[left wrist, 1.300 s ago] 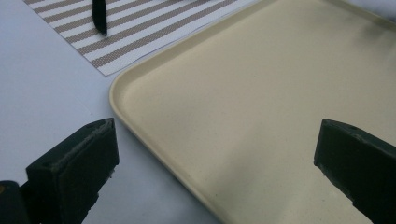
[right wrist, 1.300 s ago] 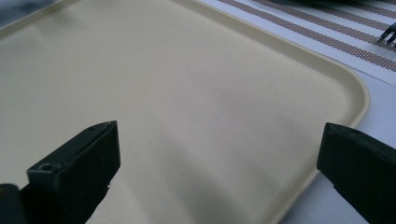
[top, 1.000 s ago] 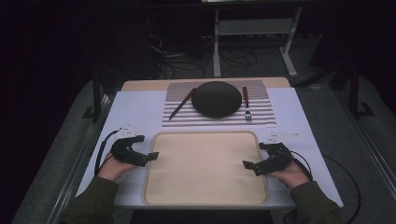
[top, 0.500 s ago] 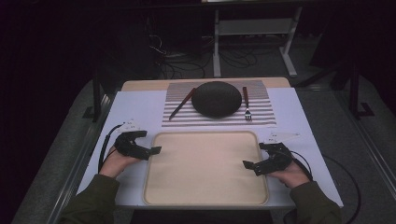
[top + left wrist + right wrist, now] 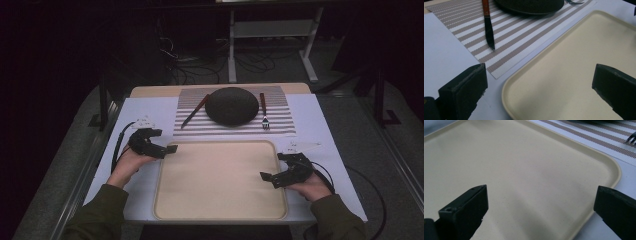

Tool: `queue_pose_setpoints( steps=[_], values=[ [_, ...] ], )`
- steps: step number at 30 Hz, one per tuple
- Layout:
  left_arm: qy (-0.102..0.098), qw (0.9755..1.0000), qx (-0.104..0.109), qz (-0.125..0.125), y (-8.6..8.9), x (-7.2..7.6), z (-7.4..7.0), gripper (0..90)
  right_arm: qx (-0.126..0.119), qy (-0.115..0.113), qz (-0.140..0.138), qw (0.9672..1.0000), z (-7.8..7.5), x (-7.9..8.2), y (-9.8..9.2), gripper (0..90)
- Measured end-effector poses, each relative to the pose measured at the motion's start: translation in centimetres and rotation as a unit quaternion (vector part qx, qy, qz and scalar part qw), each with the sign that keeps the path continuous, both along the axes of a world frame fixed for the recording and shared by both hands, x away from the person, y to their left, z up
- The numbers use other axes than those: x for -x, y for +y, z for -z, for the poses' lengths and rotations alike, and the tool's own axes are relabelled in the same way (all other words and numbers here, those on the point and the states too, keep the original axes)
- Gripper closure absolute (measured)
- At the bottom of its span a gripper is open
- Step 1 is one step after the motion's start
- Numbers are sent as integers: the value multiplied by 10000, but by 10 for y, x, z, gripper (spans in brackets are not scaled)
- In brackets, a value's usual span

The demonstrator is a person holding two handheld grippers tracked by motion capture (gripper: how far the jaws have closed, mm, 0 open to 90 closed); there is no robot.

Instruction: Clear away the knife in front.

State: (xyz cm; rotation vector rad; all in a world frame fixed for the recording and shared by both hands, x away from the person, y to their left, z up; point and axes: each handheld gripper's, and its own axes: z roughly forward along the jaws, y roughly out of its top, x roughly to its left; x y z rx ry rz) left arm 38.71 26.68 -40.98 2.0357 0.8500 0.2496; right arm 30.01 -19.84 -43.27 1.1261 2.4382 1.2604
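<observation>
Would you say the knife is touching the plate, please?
Apart. In the high view, striped placemat shows between the knife and the plate; the left gripper view also shows a strip of mat between them.

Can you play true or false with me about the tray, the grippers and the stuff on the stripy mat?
1. The beige tray has food on it. False: it is bare.
2. Both grippers, the left gripper and the right gripper, are open. True.
3. The knife lies left of the dark plate. True.
4. The fork lies on the tray. False: it lies on the striped mat, right of the plate.
5. The right gripper holds the plate. False: its jaws hold nothing, at the tray's right edge.
</observation>
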Motion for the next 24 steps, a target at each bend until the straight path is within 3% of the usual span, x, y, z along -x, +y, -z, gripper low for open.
queue_pose_setpoints(
  steps=[11,24],
  values=[
    [1,10000,37,-18,-4,-19,-3,2,-39,21,-9,10000,1,-1,0,0],
    [-89,10000,-32,-17,-21,-47,-9,69,-51,25,5,10000,0,-1,-1,0]
  ],
)
